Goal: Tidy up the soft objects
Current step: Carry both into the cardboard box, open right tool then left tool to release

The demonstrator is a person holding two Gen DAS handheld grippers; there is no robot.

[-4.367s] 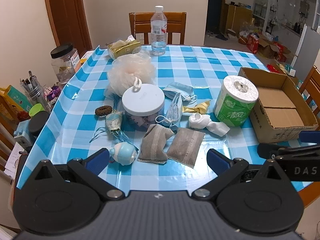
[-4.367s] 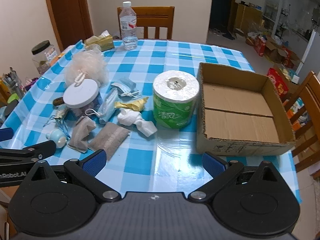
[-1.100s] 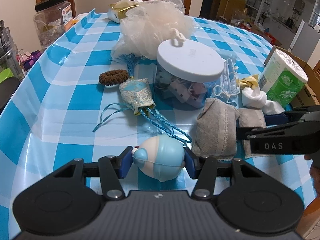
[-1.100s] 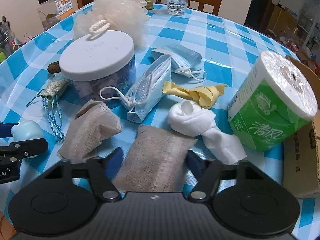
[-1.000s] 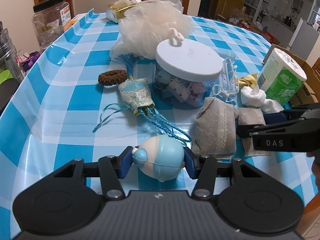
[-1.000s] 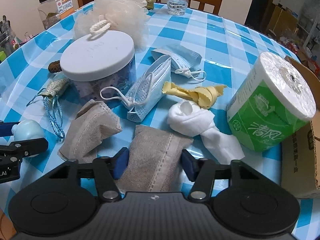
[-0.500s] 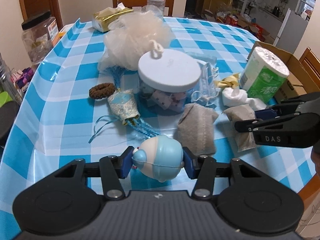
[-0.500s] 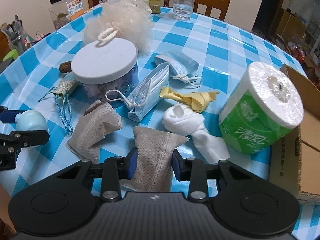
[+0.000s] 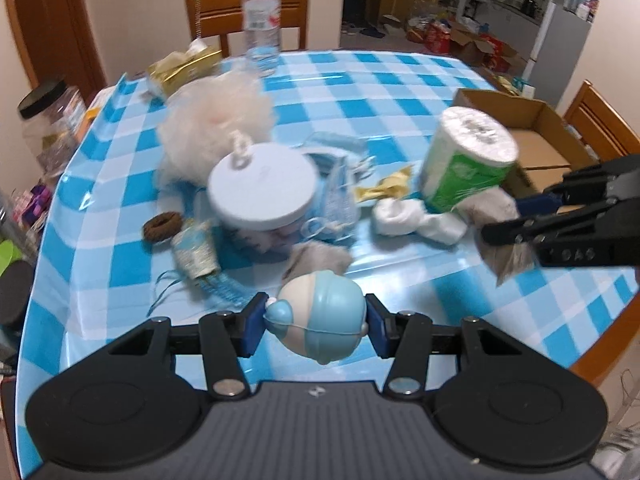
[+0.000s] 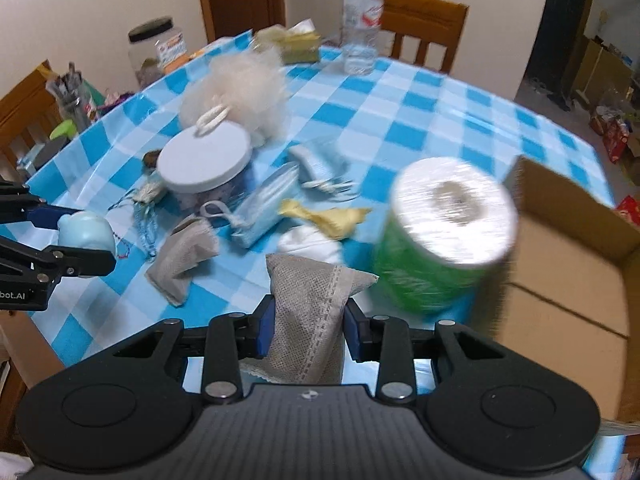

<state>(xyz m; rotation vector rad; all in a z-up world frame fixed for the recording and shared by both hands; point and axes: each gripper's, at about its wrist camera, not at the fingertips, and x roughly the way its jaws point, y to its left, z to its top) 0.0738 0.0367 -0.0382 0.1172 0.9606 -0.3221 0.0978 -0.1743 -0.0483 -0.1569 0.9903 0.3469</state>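
Note:
My left gripper (image 9: pixel 316 330) is shut on a pale blue and cream squishy toy (image 9: pixel 320 320) and holds it above the table's near edge; it also shows in the right wrist view (image 10: pixel 86 234). My right gripper (image 10: pixel 308 326) is shut on a grey fabric pouch (image 10: pixel 310 312), lifted off the table; the pouch also shows in the left wrist view (image 9: pixel 508 258). A second grey pouch (image 10: pixel 184 256) lies on the checked cloth. Face masks (image 10: pixel 264 208), a white rolled cloth (image 9: pixel 416 220), a yellow cloth (image 10: pixel 328 216) and a cream bath puff (image 9: pixel 216 124) lie around.
An open cardboard box (image 10: pixel 572 264) stands at the right. A green toilet roll (image 10: pixel 444 236) stands beside it. A white-lidded jar (image 9: pixel 262 194), a tasselled sachet (image 9: pixel 196 254), a brown hair tie (image 9: pixel 162 226), a water bottle (image 9: pixel 262 20) and a tissue pack (image 9: pixel 180 68) are on the table.
Both grippers have risen and pulled back from the table, the left with the toy and the right with the grey pouch. The right gripper has swung toward the box side.

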